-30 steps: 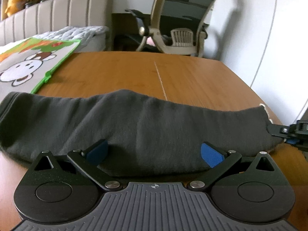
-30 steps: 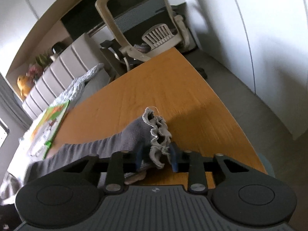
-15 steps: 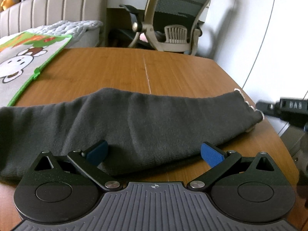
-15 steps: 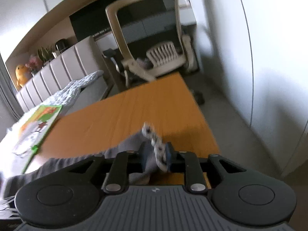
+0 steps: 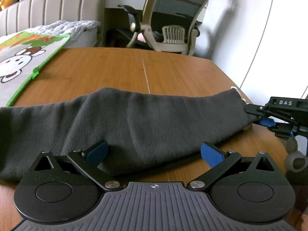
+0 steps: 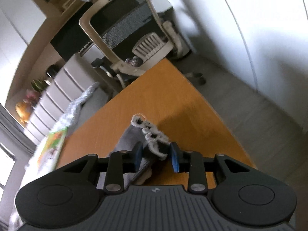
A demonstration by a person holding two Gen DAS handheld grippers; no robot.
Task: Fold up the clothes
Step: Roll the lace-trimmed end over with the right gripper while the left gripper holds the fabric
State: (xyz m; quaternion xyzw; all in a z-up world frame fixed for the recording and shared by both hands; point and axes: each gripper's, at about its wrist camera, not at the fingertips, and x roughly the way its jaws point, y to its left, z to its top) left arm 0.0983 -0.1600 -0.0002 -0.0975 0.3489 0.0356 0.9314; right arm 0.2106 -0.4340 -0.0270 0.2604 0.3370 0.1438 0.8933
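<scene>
Grey knit cloth, a long dark garment (image 5: pixel 134 123), is lying stretched across the near part of the wooden bench (image 5: pixel 119 67), running from 9 o'clock to 3 o'clock in the left wrist view, with the bench's far half bare behind it. The left tongs (image 5: pixel 153 152) are being held wide, their blue pads spread over the garment's near edge and gripping nothing. At 3 o'clock the right tongs (image 5: pixel 261 118) are being pressed to the garment's pale-trimmed end. In the right wrist view the right tongs (image 6: pixel 156 155) are standing partly apart, with the bunched, frilled hem (image 6: pixel 152 134) sitting between the pads; whether the cloth is actually being pinched cannot be told, since a gap is showing beside the right-hand pad.

Several risks are being judged from this. The hem could be lost if it is lifted while only loosely caught, because so little fabric is being held. The end is lying close to the bench edge at 3 o'clock, so a released end could be dragged off toward the floor. Because the cloth is gathered rather than flat at that end, a crooked fold could be produced. The printed mat (image 5: pixel 28 61) at 10 o'clock could be caught if the garment is swept leftward.
</scene>
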